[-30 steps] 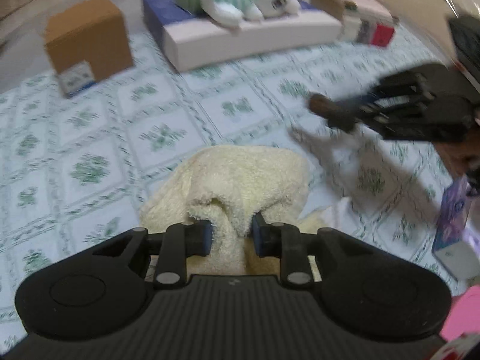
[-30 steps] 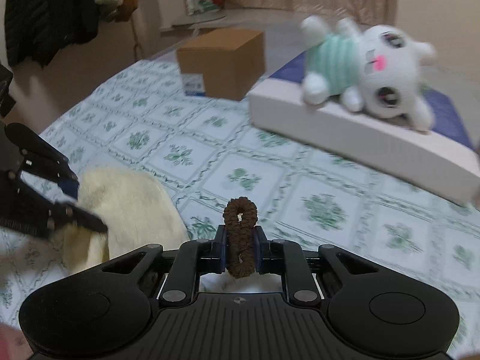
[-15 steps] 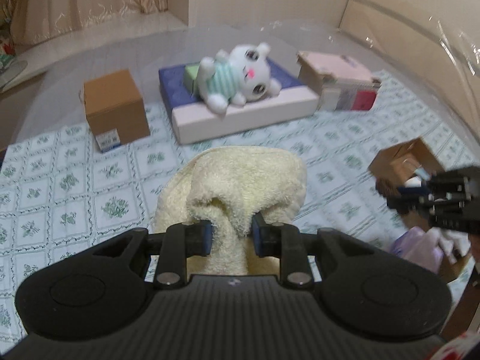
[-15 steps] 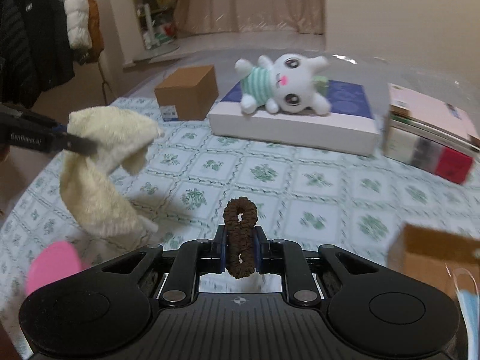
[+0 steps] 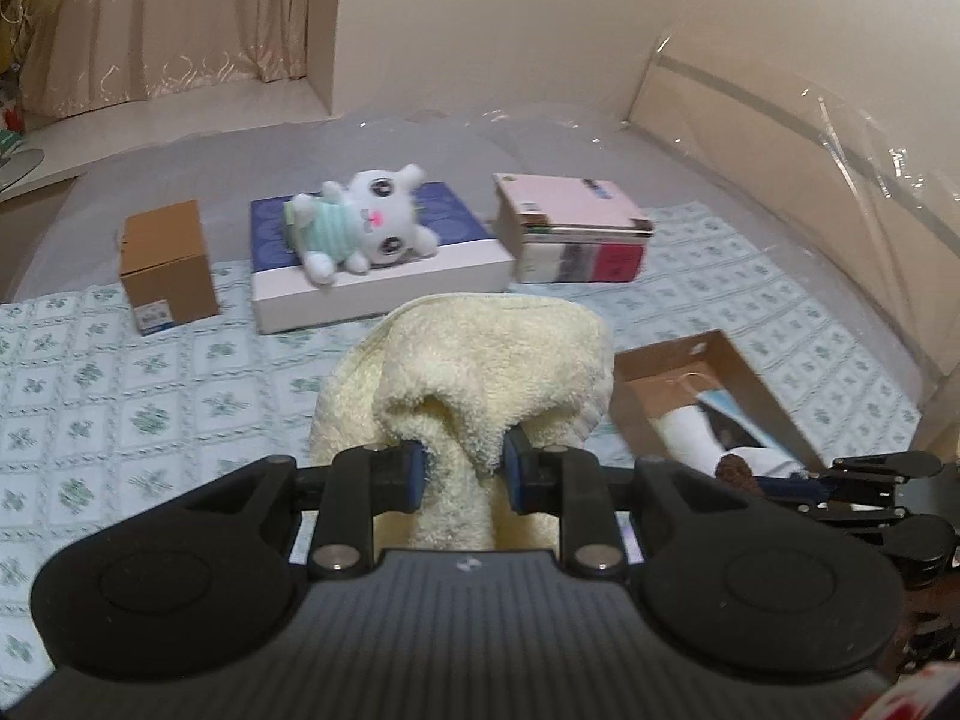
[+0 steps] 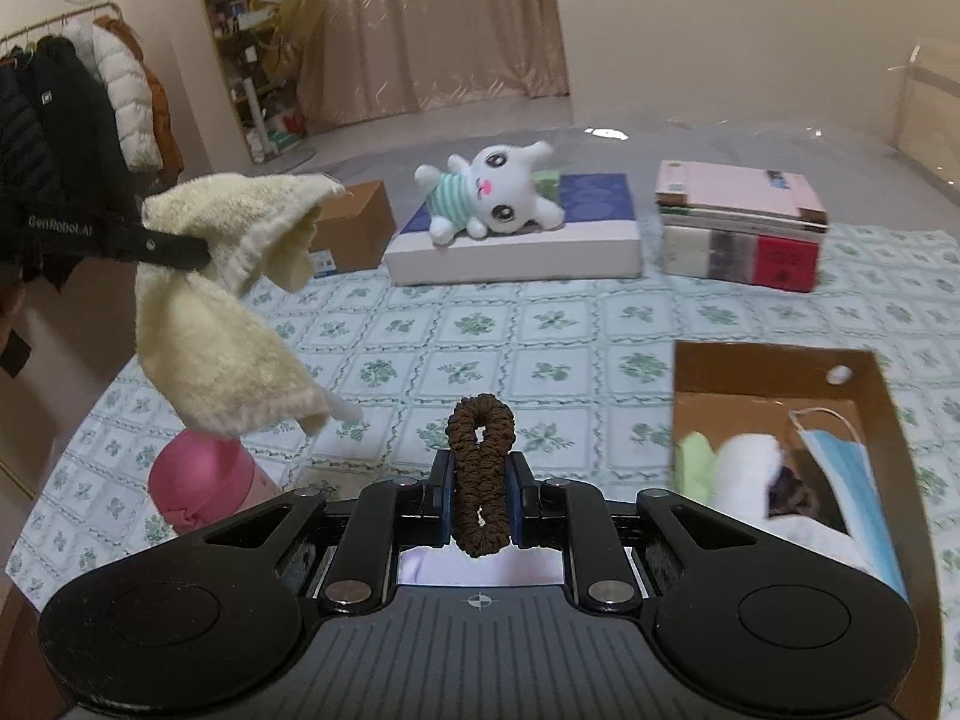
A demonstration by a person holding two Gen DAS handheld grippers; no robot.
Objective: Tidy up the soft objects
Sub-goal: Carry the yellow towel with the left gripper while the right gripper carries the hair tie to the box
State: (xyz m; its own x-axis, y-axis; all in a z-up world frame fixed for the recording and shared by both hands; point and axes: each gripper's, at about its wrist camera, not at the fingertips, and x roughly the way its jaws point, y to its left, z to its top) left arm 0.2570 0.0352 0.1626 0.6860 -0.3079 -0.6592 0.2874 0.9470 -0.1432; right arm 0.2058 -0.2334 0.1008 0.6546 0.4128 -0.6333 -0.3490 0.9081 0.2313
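Curtains and a pale wall back a surface (image 6: pixel 480 324) covered with a green floral tile-pattern cloth. Near its right edge an open cardboard box (image 6: pixel 774 372) holds a light green cloth (image 6: pixel 696 468), a rolled white cloth (image 6: pixel 747 471), a dark scrunchie (image 6: pixel 792 495) and a blue face mask (image 6: pixel 846 474) leaning on its right wall. At the far side a white plush rabbit (image 6: pixel 492 195) in a striped top lies on a flat white and blue box (image 6: pixel 528 249), with a closed brown carton (image 6: pixel 354 231) to its left and a stack of boxes with a pink top (image 6: pixel 738 222) to its right. A pink bottle (image 6: pixel 204 480) stands near the left edge.

The left gripper (image 5: pixel 465 471) is raised above the surface, tilted downward, its fingers closed on a fold of a cream towel (image 5: pixel 480 372) that hangs free, clear of the cloth. The right gripper (image 6: pixel 480 495), also angled down and held beside the open box, has its fingers pinched on a brown scrunchie (image 6: pixel 480 474) that stands upright between them
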